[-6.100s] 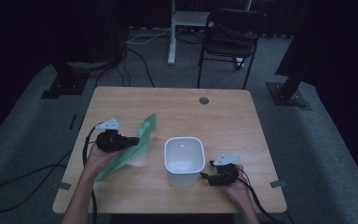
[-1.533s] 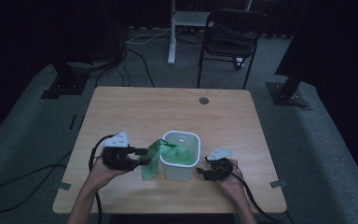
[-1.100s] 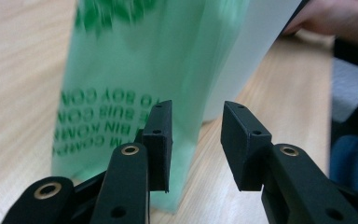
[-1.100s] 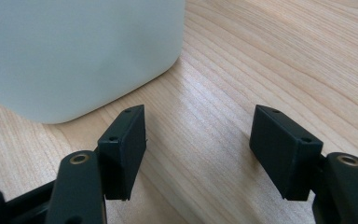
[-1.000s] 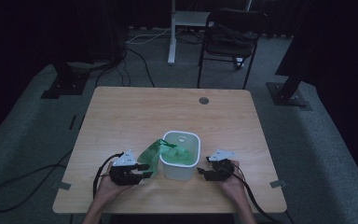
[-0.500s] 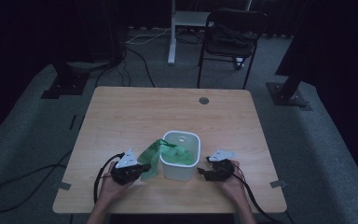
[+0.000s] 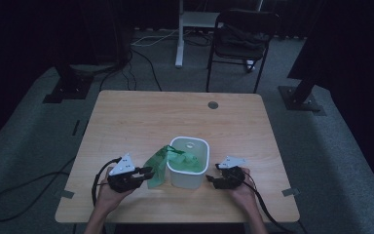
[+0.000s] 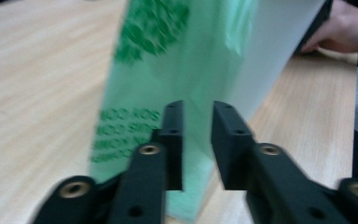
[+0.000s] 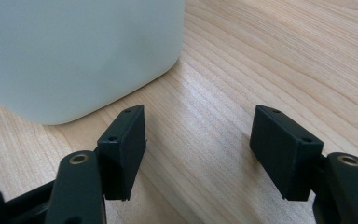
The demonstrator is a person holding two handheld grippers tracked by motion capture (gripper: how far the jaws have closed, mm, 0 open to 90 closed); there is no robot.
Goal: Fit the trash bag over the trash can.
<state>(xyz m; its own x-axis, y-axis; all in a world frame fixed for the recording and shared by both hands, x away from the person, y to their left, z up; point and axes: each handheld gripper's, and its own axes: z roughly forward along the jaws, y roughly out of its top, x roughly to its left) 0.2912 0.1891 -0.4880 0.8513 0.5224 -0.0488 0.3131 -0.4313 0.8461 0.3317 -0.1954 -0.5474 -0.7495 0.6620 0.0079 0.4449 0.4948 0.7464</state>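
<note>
translucent green bag [image 7: 161, 164] w/ dark green print, white bin [image 7: 189, 164], light wood-grain table [image 7: 141, 117], black grippers

High view looks down and forward over the whole table [image 7: 126, 122]; both gripper views sit low and close behind their jaws, facing the white bin [image 9: 74, 51] from opposite sides.

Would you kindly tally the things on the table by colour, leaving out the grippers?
Green: 1, the plastic bag draped over the bin's left rim
White: 1, the bin
Grey: 1, the small round disc near the table's far edge
Total: 3
</note>
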